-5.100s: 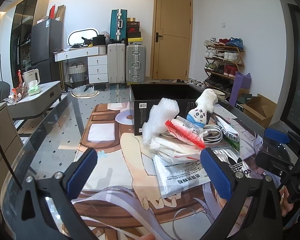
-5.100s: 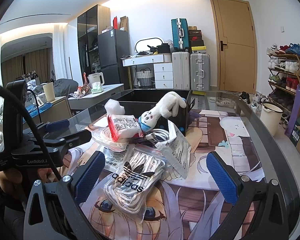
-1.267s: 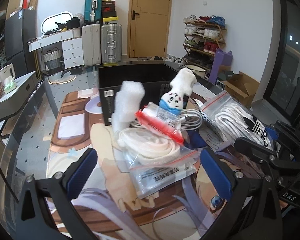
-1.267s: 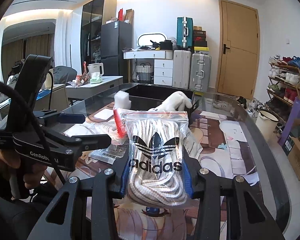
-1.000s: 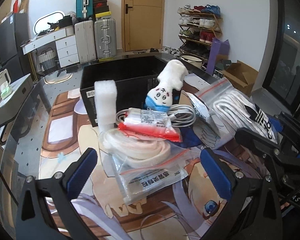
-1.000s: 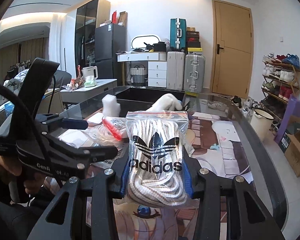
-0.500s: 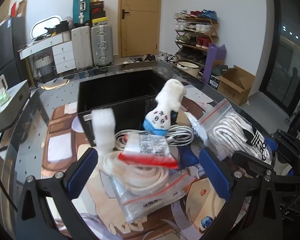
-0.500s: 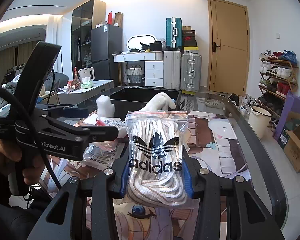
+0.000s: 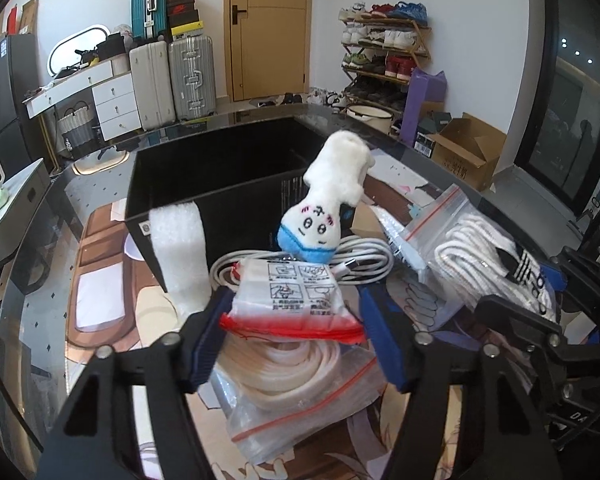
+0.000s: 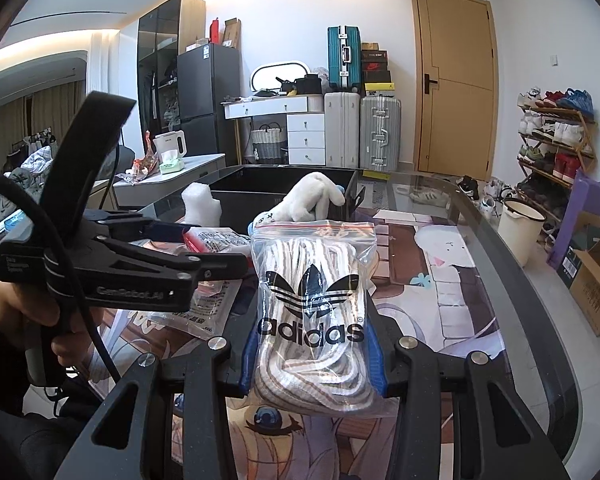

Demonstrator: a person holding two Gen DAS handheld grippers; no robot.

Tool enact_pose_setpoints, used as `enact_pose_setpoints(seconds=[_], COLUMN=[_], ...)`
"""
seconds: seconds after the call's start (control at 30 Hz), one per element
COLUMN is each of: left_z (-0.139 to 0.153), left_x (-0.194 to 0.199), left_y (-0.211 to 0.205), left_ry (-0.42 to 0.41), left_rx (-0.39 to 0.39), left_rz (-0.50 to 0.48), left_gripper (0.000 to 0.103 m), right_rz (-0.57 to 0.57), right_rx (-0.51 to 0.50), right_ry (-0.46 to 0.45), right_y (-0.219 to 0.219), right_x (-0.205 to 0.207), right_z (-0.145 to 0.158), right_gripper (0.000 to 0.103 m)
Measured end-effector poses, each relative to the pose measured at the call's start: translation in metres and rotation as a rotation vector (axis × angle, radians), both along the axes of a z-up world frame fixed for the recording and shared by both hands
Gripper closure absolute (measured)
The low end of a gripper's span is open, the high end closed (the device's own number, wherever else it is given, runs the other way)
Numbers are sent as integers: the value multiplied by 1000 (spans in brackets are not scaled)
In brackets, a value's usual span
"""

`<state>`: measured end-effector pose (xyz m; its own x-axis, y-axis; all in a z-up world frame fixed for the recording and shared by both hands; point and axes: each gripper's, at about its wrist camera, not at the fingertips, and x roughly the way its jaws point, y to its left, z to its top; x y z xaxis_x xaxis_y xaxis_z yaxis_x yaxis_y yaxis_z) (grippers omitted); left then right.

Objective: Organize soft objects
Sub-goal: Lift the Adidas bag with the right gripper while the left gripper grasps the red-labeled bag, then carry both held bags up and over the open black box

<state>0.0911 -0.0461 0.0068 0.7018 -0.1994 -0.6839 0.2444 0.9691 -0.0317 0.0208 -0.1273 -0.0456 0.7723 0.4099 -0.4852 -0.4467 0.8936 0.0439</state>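
Note:
A white packet with a red sealed edge (image 9: 292, 296) lies on top of the pile. My left gripper (image 9: 294, 334) is closing on it, and its blue pads (image 9: 210, 332) touch the packet's two ends. Under it is a clear bag of coiled white strap (image 9: 292, 372). Behind it are a white cable (image 9: 364, 264), a white plush toy with a blue base (image 9: 332, 200) and a foam block (image 9: 180, 252). The plush toy leans on an open black box (image 9: 204, 176). My right gripper (image 10: 312, 356) is shut on a zip bag of laces with an adidas logo (image 10: 312, 280), held upright above the table.
All of this sits on a glass table (image 10: 500, 248) covered by a printed mat. A hand (image 10: 20, 308) holds the left gripper at the left of the right wrist view. A cardboard box (image 9: 468, 152), a shoe rack and suitcases stand on the floor beyond.
The left gripper moved forward over the pile and its jaws narrowed from wide apart to the red-edged packet's sides. The right gripper stayed shut on the laces bag.

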Motion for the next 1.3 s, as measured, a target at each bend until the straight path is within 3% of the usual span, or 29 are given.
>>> enact_pose_setpoints(seconds=[0.17, 0.73, 1.3], left_z=[-3, 14, 34], left_x=[-1, -51, -75], left_y=[-2, 32, 48], left_ry=[-22, -108, -163], left_rx=[20, -111, -144], left_rz=[1, 26, 53], left_gripper=[41, 42, 42], right_rz=[3, 16, 36], right_rx=[-1, 0, 16], right_ry=[5, -19, -40], right_y=[0, 2, 3], right_x=[2, -2, -3], right_z=[-1, 1, 11], right_gripper=[60, 60, 60])
